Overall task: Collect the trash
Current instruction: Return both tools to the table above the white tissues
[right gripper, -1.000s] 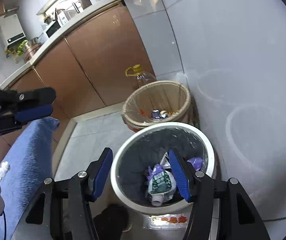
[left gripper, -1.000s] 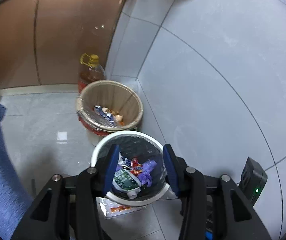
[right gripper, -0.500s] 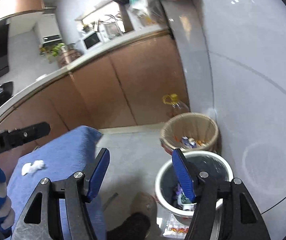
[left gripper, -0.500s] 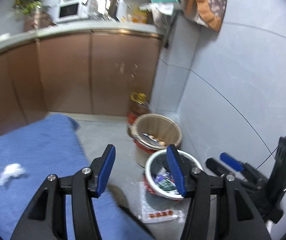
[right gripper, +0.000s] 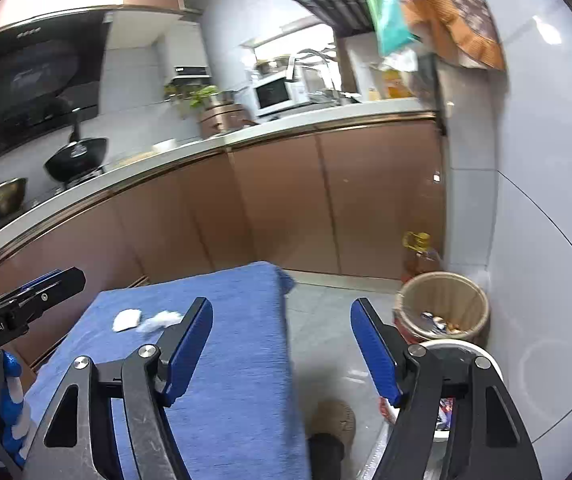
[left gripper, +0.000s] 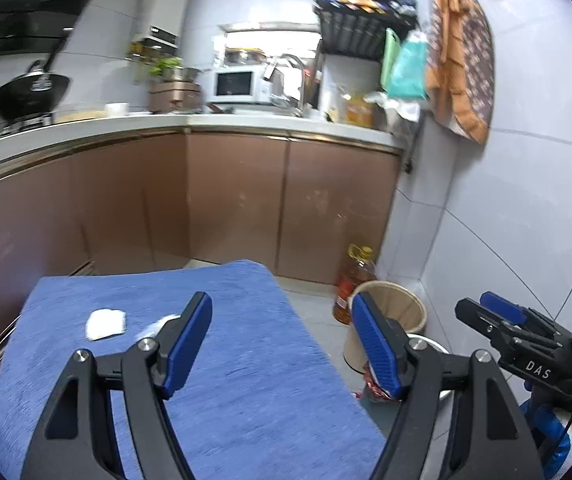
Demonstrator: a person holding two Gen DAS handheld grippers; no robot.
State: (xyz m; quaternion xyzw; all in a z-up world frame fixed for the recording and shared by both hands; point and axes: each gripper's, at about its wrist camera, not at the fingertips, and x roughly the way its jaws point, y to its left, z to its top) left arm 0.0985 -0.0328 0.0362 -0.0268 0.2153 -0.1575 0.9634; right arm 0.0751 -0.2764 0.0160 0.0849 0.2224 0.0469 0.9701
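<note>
Both grippers up over the blue-covered bench [left gripper: 245, 360], left gripper [left gripper: 281, 344] and right gripper [right gripper: 279, 348] just spreading their jaws wide, nothing between them. Beside the bench's right edge, the wicker bin [right gripper: 442, 308] holds wrappers and scraps; the white bin [right gripper: 466, 350] is mostly hidden. Towards the far left corner lie two tissue wads [left gripper: 105, 323], featherlight, soft: pinch the middle.
</note>
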